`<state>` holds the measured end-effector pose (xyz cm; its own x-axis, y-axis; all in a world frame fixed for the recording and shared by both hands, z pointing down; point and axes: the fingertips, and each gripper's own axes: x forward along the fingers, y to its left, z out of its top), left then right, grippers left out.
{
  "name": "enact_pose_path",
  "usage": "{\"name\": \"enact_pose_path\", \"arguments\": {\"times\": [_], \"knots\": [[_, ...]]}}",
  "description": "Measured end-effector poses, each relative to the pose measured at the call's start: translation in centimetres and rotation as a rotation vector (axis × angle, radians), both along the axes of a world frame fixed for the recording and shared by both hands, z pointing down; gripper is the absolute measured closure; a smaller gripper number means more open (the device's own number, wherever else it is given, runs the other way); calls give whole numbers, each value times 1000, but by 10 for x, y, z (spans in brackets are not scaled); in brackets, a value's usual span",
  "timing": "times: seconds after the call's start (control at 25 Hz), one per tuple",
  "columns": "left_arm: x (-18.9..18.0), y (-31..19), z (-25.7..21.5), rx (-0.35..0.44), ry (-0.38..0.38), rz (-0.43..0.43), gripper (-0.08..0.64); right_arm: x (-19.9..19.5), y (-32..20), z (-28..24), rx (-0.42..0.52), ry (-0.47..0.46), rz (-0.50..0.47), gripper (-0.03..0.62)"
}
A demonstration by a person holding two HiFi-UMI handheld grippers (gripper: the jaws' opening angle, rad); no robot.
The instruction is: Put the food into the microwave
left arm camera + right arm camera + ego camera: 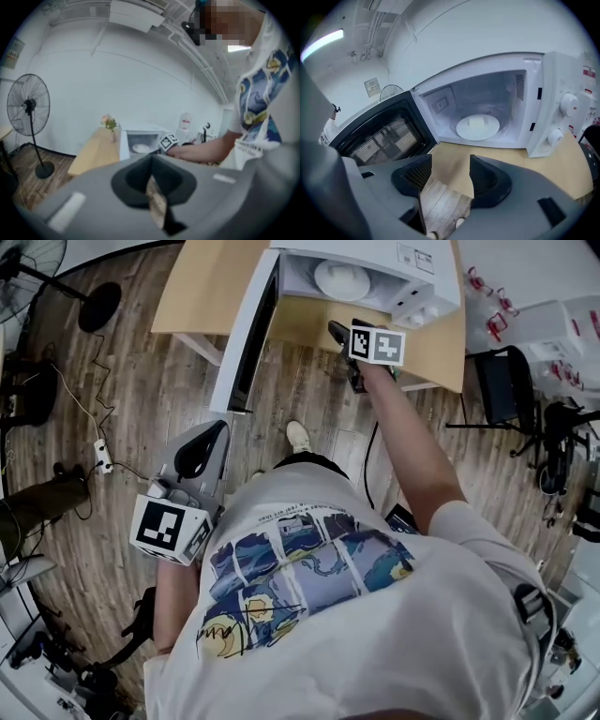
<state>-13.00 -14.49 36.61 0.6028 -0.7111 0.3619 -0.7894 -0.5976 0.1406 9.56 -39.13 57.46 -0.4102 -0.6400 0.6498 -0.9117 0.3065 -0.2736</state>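
The white plate (478, 127) sits inside the open microwave (555, 89). It has a small pale lump on it, and I think that lump is the food. It looks like the food is already in.

The plate lies straight ahead of the right gripper (450, 171), a little higher up and further back. This gripper's fingers (490, 178) are wide apart and hold nothing. Between them I see only the worktop (501, 157) and the floor. The door (379, 136) hangs open, off to the left of these fingers and close by. I think pushing it shut is the next job.

The left gripper (202, 454) is far from the plate, down by the person's side. Its fingers are almost together, with just a thin slit between them, and they hold nothing. So the right one is much nearer.

The lump is too pale and small to say what food it is. From the head view, the top of the microwave hides part of the inside.
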Motion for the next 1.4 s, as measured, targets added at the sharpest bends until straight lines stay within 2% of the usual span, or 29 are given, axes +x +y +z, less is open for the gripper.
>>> {"name": "enact_pose_path", "arguments": {"times": [0.24, 0.48, 0.56, 1.0, 1.24, 1.4], "knots": [[-11, 32, 2, 13, 32, 42, 552, -16, 63, -23, 33, 1, -38, 367], [-21, 64, 9, 18, 52, 91, 552, -25, 133, -41, 62, 19, -46, 548], [-23, 75, 12, 14, 56, 107, 552, -28, 159, -46, 61, 25, -55, 572], [-32, 121, 27, -4, 87, 194, 552, -64, 289, -62, 33, -9, -130, 584], [-27, 134, 42, -28, 100, 258, 552, -80, 327, -72, 44, -6, -155, 584], [-19, 140, 45, -32, 106, 271, 552, -88, 348, -76, 48, 0, -207, 586]]}}
